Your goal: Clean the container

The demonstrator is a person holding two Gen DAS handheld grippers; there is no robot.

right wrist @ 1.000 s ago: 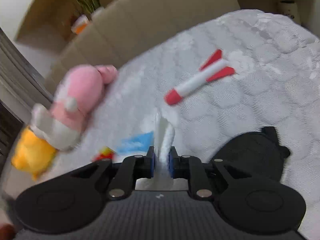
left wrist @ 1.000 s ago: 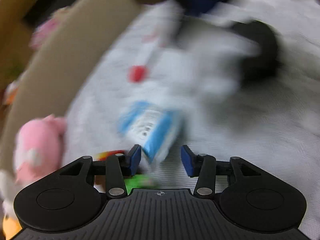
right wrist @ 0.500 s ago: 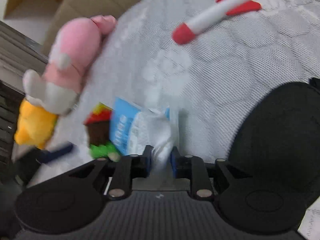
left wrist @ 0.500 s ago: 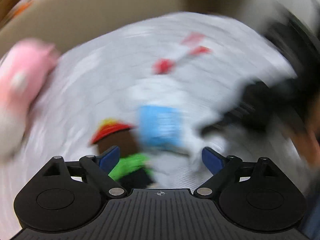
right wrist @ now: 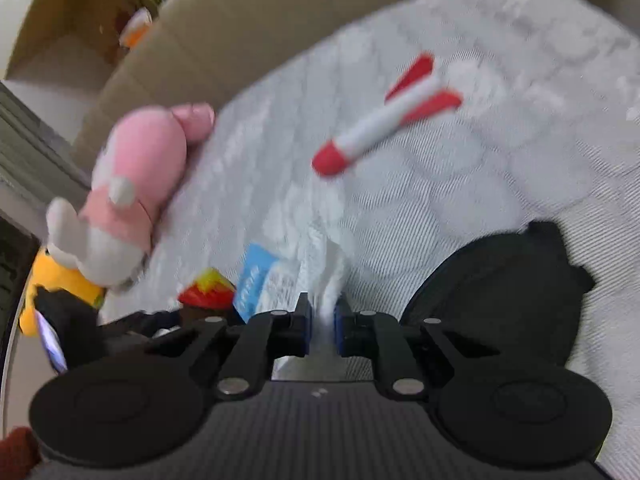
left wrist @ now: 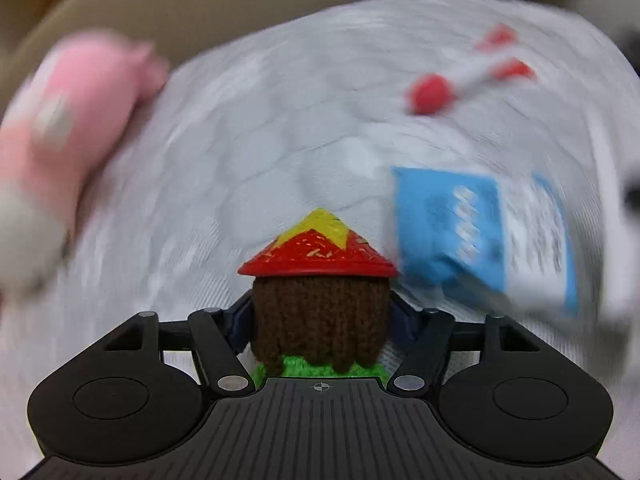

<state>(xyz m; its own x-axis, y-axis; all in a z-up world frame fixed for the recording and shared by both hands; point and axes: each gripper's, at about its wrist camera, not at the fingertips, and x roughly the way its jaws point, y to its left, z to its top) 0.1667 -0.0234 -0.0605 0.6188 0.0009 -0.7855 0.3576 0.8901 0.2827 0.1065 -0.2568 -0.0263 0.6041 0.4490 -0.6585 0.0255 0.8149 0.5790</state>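
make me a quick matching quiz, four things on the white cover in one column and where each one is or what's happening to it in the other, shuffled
Things:
1. knitted house
2. white wipe
3. rocket
4. pink plush

Places:
A. lying free in the middle of the white cover
B. pinched in the right claw
C. at the cover's edge, against the beige side
D. between the fingers of the left claw

Pairs: 1-D, 2-B, 3-A, 4-C

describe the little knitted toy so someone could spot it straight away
On the white quilted bedding, look just left of the blue packet. The knitted toy sits between the left gripper fingers: brown woolly body, red and yellow cone hat, green base.
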